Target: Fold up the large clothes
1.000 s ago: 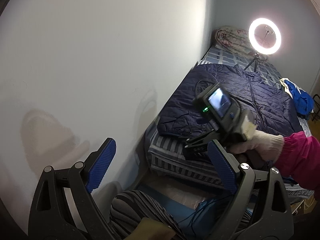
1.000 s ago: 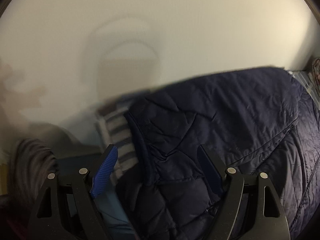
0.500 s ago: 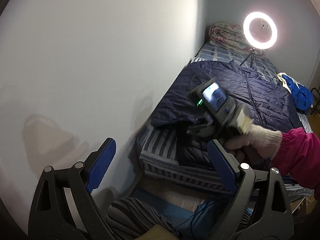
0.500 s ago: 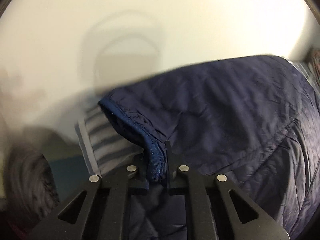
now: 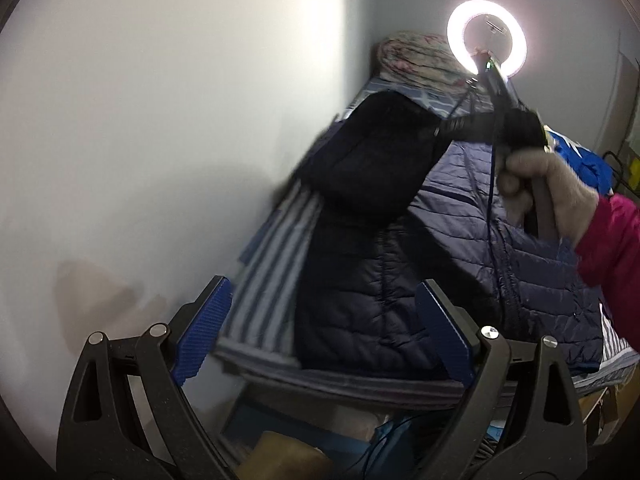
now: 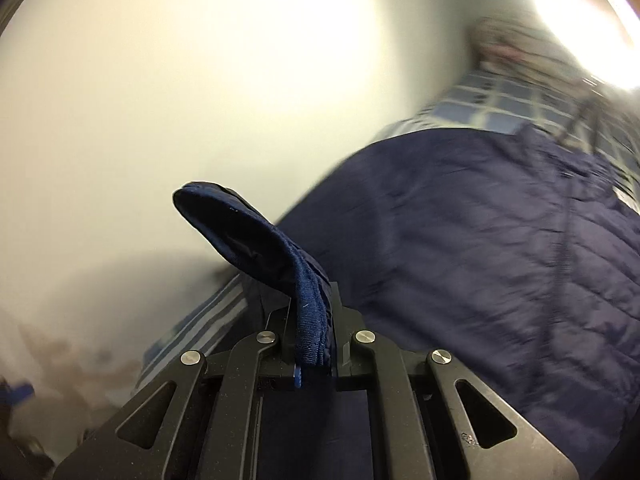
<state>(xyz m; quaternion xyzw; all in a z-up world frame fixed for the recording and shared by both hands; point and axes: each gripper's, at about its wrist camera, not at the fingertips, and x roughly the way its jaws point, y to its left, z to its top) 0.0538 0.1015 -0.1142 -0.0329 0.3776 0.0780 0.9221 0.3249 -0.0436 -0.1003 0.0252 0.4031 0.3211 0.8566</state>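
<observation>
Left wrist view: the left gripper [image 5: 320,340] hangs with its blue-padded fingers spread wide and nothing between them, off the near end of the blue-and-white striped bed [image 5: 268,272]. On that bed lies the navy quilted puffer jacket [image 5: 472,248], and one sleeve [image 5: 376,160] is lifted off the mattress, hanging from the right gripper [image 5: 444,130] in a grey-gloved hand [image 5: 548,196]. The padding looks light and soft, so it should drape and slide rather than crease sharply; the smooth shell seems slippery, so hems, cuffs and seams are likely the safest places to take hold. A white wall [image 5: 160,120] runs tight along one side of the bed and leaves little room there. A glowing ring light [image 5: 486,38] on a stand, a floral rolled blanket [image 5: 416,60] and a bright blue garment [image 5: 580,164] crowd the far end.

Right wrist view: the right gripper's fingers are pressed together, pinching the ribbed dark-blue cuff [image 6: 312,316] of the sleeve, which stands up above the jaws. The jacket body spreads flat beyond, blurred, with checked bedding [image 6: 500,104] past its far edge.
</observation>
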